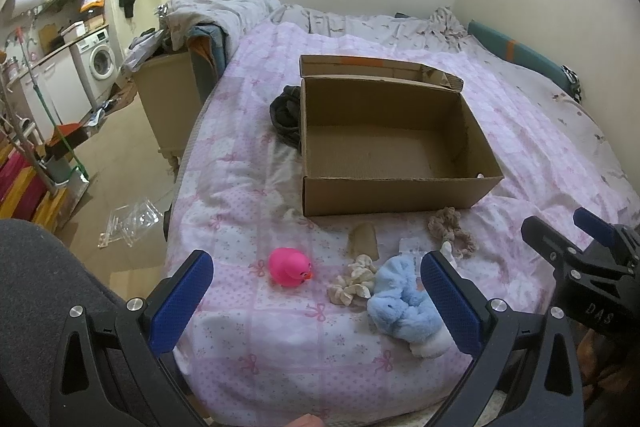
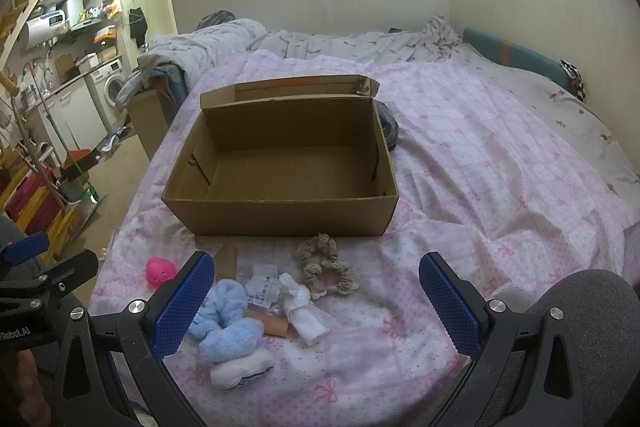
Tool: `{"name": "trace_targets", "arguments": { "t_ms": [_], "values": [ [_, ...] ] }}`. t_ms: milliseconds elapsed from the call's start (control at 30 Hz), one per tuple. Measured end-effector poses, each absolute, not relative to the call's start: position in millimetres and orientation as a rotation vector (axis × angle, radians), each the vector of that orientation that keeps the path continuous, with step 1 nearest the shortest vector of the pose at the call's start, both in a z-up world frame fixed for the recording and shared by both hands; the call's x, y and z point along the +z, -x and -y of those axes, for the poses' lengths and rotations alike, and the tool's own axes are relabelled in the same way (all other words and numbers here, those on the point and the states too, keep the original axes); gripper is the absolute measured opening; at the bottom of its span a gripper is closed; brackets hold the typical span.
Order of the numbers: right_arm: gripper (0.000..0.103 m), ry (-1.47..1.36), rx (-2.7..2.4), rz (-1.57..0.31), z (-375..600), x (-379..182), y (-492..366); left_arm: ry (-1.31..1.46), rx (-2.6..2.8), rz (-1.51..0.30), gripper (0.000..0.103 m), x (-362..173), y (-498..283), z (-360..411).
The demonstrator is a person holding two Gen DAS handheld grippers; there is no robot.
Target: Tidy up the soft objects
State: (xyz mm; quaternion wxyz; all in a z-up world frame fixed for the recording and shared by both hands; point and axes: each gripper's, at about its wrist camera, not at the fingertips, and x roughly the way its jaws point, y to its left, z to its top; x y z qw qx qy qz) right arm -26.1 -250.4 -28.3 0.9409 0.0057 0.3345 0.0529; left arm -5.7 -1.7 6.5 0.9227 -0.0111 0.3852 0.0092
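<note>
Left tongs (image 1: 318, 301) wide open, gripping nothing, blue pads spread above the near edge of the bed (image 1: 280, 347). Right tongs (image 2: 316, 303) equally wide open and empty, also seen at the right margin of the left view.

Nearest, just inside the right finger of the left tongs: blue scrunchie (image 1: 400, 301), fluffy, lying on a white plush piece (image 1: 430, 343). In the right view, same blue scrunchie (image 2: 226, 323) just inside the left finger of the right tongs, white plush piece (image 2: 240, 369) touching it on the near side.

Between the fingers of the left tongs, a little farther: cream scrunchie (image 1: 354, 281) touching the blue one, and pink duck (image 1: 289, 267) left of it, apart.

Between the fingers of the right tongs: white cloth (image 2: 302, 305) over a small plastic packet (image 2: 262, 285), then tan scrunchie (image 2: 326, 267) just beyond, near the box.

Beyond all of these, straight ahead of both tongs: open cardboard box (image 2: 280, 215), nothing inside, flap folded back. Dark garment (image 1: 286, 111) touching the far left side of the box in the left view.

Pink patterned bed cover under everything.
</note>
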Motion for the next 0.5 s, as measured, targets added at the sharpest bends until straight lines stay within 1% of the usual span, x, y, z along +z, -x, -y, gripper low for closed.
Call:
{"name": "trace_targets", "arguments": {
  "t_ms": [500],
  "values": [
    [0.103,-0.012,0.109,-0.683,251.7,-28.1,25.3,0.019,0.023,-0.791,0.103,4.8,5.5,5.1]
  ]
}}
